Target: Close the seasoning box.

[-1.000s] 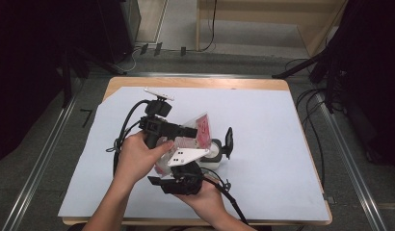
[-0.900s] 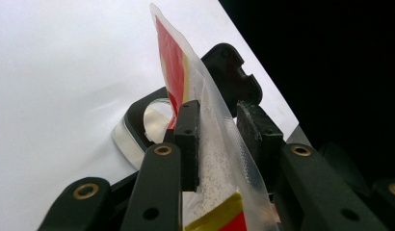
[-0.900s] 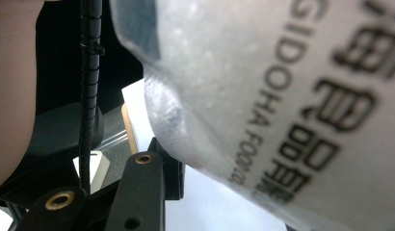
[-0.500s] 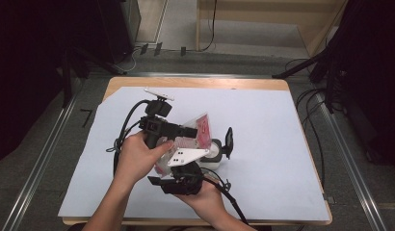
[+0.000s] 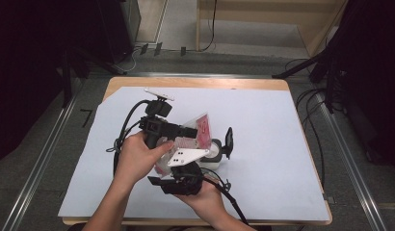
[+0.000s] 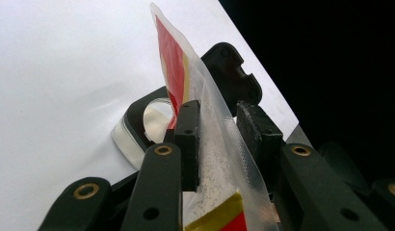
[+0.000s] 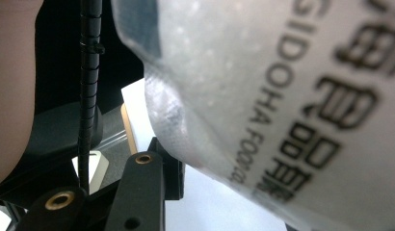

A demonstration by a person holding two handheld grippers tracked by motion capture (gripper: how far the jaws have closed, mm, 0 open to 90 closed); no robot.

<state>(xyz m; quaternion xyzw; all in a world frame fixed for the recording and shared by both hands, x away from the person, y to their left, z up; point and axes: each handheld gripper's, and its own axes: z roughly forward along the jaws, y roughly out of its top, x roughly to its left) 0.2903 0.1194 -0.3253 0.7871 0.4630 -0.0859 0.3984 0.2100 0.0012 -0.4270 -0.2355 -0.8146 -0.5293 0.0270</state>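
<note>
Gripping one pouch [image 5: 201, 130] with two tongs, one cup [image 5: 214, 149]

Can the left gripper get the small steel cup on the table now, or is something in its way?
Probably not yet. The left gripper has the clear snack bag between its pads, and the bag hangs between it and the steel cup.

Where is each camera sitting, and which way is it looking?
High view: above the near edge of the table, looking forward and down; both forearms, the left gripper and the right gripper show.
Left gripper view: rides on the left gripper, looking along its jaws at the packet between them.
Right gripper view: rides on the right gripper, looking at the packet close up; one jaw and part of a hand show.
Shared: all three see the packet.
</note>
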